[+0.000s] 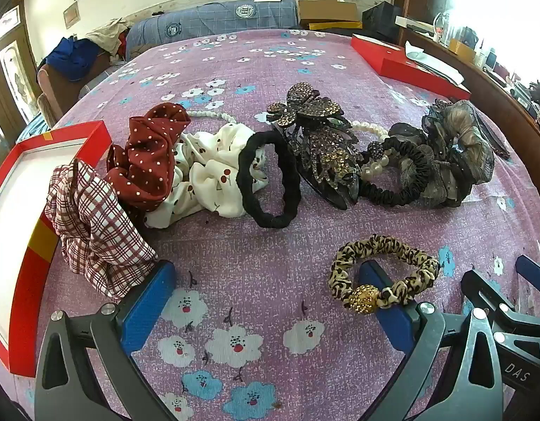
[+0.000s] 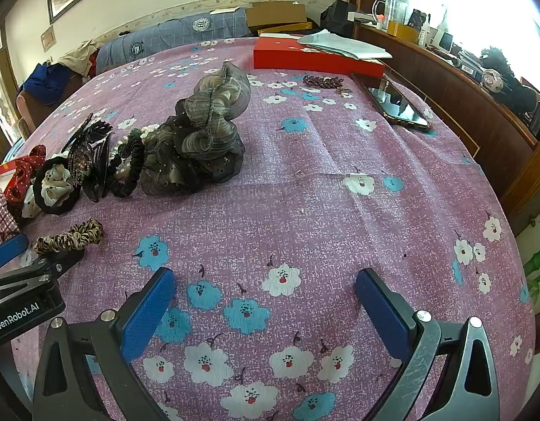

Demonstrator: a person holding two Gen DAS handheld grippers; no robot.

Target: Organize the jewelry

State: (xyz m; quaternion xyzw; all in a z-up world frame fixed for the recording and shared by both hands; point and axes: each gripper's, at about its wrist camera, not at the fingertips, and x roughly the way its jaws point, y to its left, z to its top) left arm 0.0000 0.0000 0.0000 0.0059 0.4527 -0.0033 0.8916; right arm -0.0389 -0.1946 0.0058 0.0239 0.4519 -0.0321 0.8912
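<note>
A row of hair accessories lies on the purple floral cloth [image 1: 255, 270]: a plaid scrunchie [image 1: 94, 231], a red dotted scrunchie [image 1: 150, 154], a white cherry scrunchie [image 1: 210, 172], a black hair tie [image 1: 270, 179], a rhinestone butterfly clip [image 1: 312, 108], a leaf claw clip [image 1: 333, 165], a black elastic with pearls [image 1: 392, 172] and a grey organza scrunchie [image 1: 452, 151]. A leopard scrunchie [image 1: 382, 273] with a gold bead lies against the right fingertip of my open left gripper [image 1: 266, 277]. My right gripper [image 2: 266, 284] is open and empty over bare cloth; the organza scrunchie [image 2: 203, 133] lies ahead of it to the left.
An open red box [image 1: 27, 161] with a white inside sits at the left, the plaid scrunchie draped on its rim. A red box lid [image 2: 315, 58] with papers, a leaf barrette [image 2: 322, 82] and a phone [image 2: 396, 101] lie far right. A wooden bed frame [image 2: 480, 105] borders the right.
</note>
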